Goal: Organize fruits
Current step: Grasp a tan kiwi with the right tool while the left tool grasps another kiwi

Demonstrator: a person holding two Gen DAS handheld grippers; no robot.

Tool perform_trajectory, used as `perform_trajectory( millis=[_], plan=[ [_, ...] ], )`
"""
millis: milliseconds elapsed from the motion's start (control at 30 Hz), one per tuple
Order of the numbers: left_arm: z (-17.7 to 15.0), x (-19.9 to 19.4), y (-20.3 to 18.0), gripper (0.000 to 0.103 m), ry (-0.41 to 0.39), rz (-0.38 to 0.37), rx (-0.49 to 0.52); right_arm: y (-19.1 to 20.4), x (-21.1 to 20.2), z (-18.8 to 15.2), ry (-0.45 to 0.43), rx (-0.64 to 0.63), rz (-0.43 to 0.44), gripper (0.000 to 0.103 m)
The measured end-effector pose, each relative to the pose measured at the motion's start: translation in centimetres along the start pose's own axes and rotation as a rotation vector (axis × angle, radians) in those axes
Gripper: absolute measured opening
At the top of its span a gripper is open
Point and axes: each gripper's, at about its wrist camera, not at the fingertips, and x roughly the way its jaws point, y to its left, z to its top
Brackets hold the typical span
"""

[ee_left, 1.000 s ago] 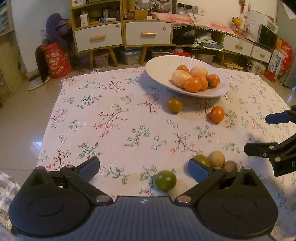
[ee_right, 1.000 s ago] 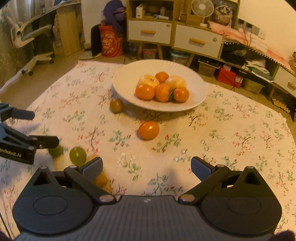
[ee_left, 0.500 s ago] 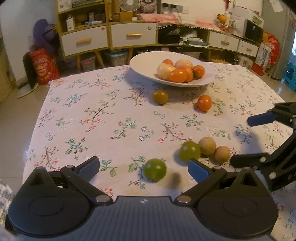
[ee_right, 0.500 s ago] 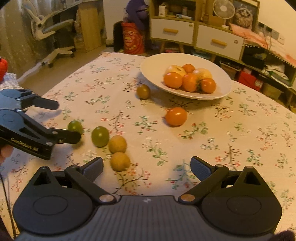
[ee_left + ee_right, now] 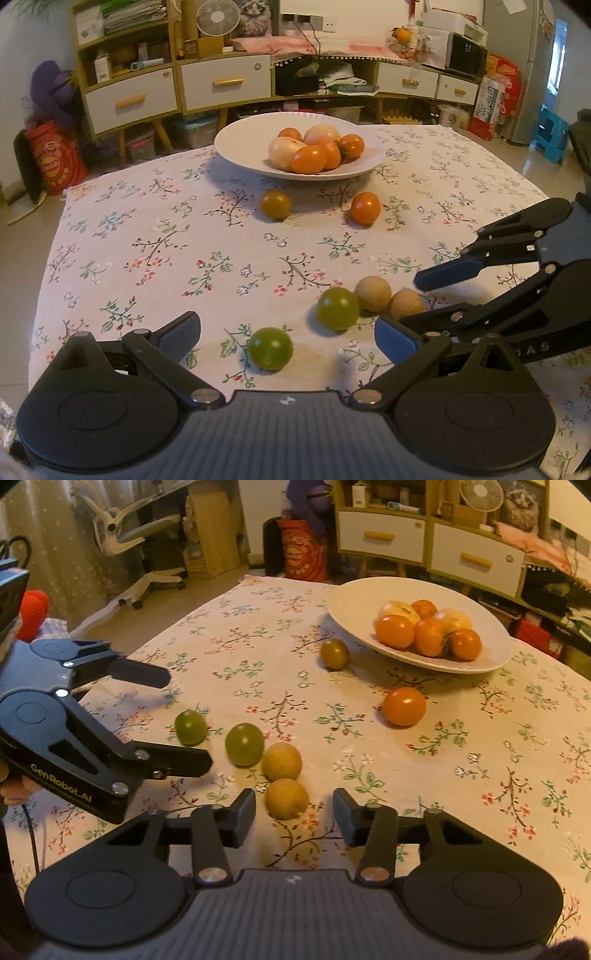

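Right gripper [image 5: 294,819] is low over the floral tablecloth [image 5: 480,775] now, its jaws have just been closing to a narrow gap, and the nearer tan fruit [image 5: 287,798] sits just ahead of the tips, between them but not pinched, the pads do not press on it. Its twin, the other tan fruit [image 5: 282,761], is touching it from behind, and the pale green fruit [image 5: 245,744] is right beside that one. Left gripper [image 5: 287,334] stands wide, framing the darker green fruit [image 5: 270,348] and empty. The white plate [image 5: 240,140] already carries a heap of orange and pale fruit, with an orange fruit [image 5: 365,207] and an olive fruit [image 5: 275,204] loose on the cloth in front of it (still waiting their turn). The risk, I'd say: these are round and crowded, so a narrow jaw coming in off-centre could nudge the tan one away or bump its neighbours rolling, and the two tools are close enough to knock each other
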Motion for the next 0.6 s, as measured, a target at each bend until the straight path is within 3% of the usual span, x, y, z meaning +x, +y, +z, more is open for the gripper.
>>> perform_trajectory(
  millis=[200, 600],
  plan=[
    [0.5, 0.2, -0.7, 0.083, -0.002, -0.023, 0.029, 0.3, 0.2, 0.3, -0.002, -0.023, 0.008, 0.023],
    [1.6, 1.3, -3.3, 0.06, -0.003, -0.066, 0.14, -1.8, -0.9, 0.3, -0.003, 0.021, -0.052, 0.023]
  ],
)
